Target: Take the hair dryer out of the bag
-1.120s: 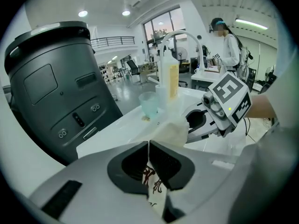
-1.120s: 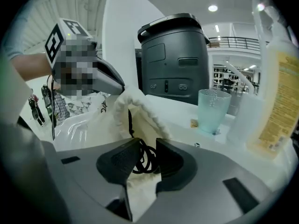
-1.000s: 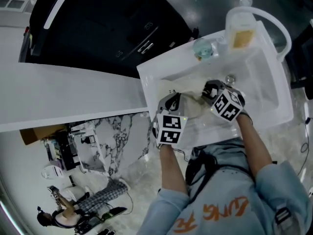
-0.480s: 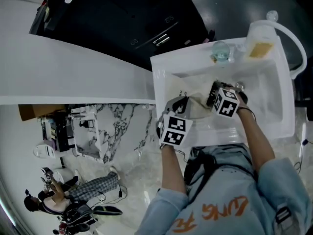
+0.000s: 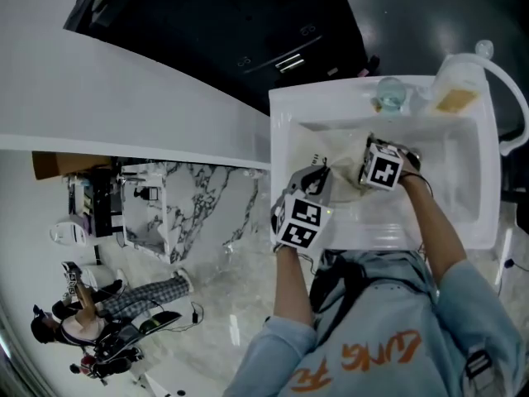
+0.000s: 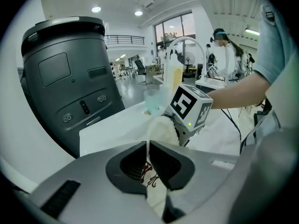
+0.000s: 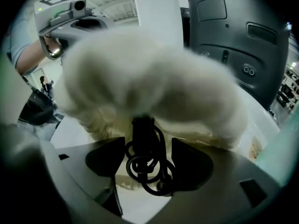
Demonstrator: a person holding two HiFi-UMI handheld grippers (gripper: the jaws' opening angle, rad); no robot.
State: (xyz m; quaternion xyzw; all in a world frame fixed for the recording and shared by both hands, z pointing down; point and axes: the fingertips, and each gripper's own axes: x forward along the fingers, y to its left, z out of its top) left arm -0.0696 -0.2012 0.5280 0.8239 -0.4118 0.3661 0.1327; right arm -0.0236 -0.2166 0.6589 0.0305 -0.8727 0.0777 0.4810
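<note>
**Right gripper down at the bag mouth, jaws spread**

Right gripper (image 7: 145, 164): has dipped and tilted toward the bag since the earlier frame. Its jaws have just been opening and now stand wide, pressing on nothing.

Between those jaws: black plastic hair dryer handle (image 7: 142, 127) with its coiled black cord (image 7: 149, 169), both poking from the mouth of the cream fluffy fabric bag (image 7: 154, 78).

Left gripper (image 6: 148, 158): clenched on the bag's printed cloth edge, pinning it.

Location: the bag lies inside the white moulded basin (image 5: 281, 131), toward its left edge. The dryer's body is hidden in the bag; only handle and cord show.

Handling, as judged:
- Keep the left pinch firm so the bag stays put.
- Push the right jaws past the cord loops and close on the rigid handle, not the cord.
- Draw out in line with the bag mouth.
- Risks: the fluffy lip may snag, and a cord-only grip would slip or tug the bag along.
</note>
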